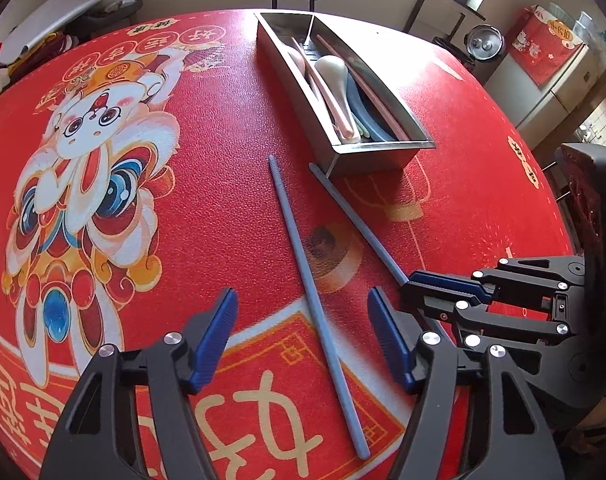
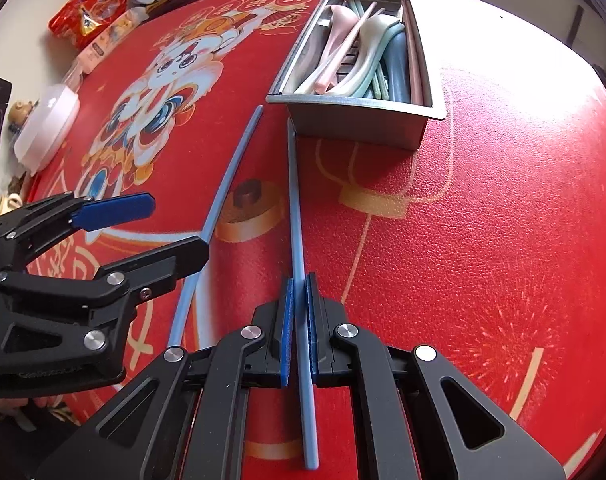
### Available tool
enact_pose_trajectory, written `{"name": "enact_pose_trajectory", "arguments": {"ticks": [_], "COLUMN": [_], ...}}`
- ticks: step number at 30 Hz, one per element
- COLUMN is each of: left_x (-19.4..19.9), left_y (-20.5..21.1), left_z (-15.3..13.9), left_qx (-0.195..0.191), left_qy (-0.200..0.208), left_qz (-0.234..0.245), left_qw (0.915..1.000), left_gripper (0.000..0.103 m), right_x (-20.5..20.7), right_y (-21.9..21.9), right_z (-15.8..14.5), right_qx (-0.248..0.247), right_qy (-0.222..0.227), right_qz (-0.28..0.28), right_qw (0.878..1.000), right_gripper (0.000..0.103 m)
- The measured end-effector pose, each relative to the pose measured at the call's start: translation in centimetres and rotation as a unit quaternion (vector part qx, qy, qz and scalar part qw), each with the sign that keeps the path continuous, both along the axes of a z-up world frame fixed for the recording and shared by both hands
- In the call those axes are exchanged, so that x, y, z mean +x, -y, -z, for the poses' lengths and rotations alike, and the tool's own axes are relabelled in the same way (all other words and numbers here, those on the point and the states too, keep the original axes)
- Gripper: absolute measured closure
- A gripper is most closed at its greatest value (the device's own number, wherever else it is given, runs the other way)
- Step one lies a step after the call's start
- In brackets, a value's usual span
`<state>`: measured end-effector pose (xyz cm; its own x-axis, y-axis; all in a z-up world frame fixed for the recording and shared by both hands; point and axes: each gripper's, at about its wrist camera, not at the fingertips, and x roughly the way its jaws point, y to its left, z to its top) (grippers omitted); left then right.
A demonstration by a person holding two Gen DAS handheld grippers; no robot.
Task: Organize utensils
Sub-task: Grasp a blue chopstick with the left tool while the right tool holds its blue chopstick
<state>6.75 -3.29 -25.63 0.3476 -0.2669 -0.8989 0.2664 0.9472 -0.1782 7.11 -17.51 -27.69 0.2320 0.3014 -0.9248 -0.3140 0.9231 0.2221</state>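
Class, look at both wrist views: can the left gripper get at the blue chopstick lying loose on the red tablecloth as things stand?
Probably yes. The left gripper is open and straddles the loose chopstick, with nothing between its pads and the stick. The right gripper, shut on the second chopstick, sits close beside it but seems clear.

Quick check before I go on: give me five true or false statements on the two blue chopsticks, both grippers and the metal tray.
1. The right gripper is shut on a blue chopstick. True.
2. The left gripper has clamped the other blue chopstick. False: its pads stand apart on either side of it, not pressing.
3. The metal tray is empty. False: it holds spoons and chopsticks.
4. Both blue chopsticks lie on the red tablecloth, outside the tray. True.
5. The tray stands on its end. False: it lies flat on the cloth, open side up.
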Motion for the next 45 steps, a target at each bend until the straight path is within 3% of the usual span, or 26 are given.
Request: {"name": "enact_pose_trajectory", "arguments": {"ticks": [4, 18, 21, 23, 25, 35, 45], "left_x": [0.4, 0.9, 1.1, 1.4, 1.5, 0.2, -0.6], "left_y": [0.1, 1.4, 1.6, 1.0, -0.1, -3.7, -4.2], "left_z": [0.6, 1.3, 1.3, 1.4, 1.4, 1.5, 1.5], "left_qx": [-0.001, 0.031, 0.053, 0.05, 0.034, 0.025, 0.019], "left_qy": [-0.008, 0.001, 0.01, 0.006, -0.002, -0.012, -0.001], "left_qz": [0.0, 0.022, 0.021, 0.011, 0.001, -0.009, -0.012], "left_qw": [1.0, 0.9993, 0.9983, 0.9987, 0.9994, 0.9996, 0.9997], "left_gripper": [0.052, 0.055, 0.074, 0.093, 0.094, 0.096, 0.096], "right_x": [-0.2, -0.9, -0.9, -0.9, -0.9, -0.8, -0.6], "right_y": [0.2, 1.8, 1.9, 1.9, 2.0, 2.0, 1.7], "right_z": [0.0, 0.0, 0.0, 0.0, 0.0, 0.0, 0.1], "right_qx": [0.001, -0.003, -0.003, 0.0, 0.003, 0.004, 0.0], "right_qy": [-0.001, -0.003, -0.004, -0.005, -0.007, -0.011, -0.011], "right_qz": [0.002, 0.018, 0.019, 0.02, 0.021, 0.019, 0.015], "right_qw": [1.0, 1.0, 1.0, 1.0, 1.0, 1.0, 1.0], "right_gripper": [0.097, 0.096, 0.096, 0.096, 0.096, 0.096, 0.095]}}
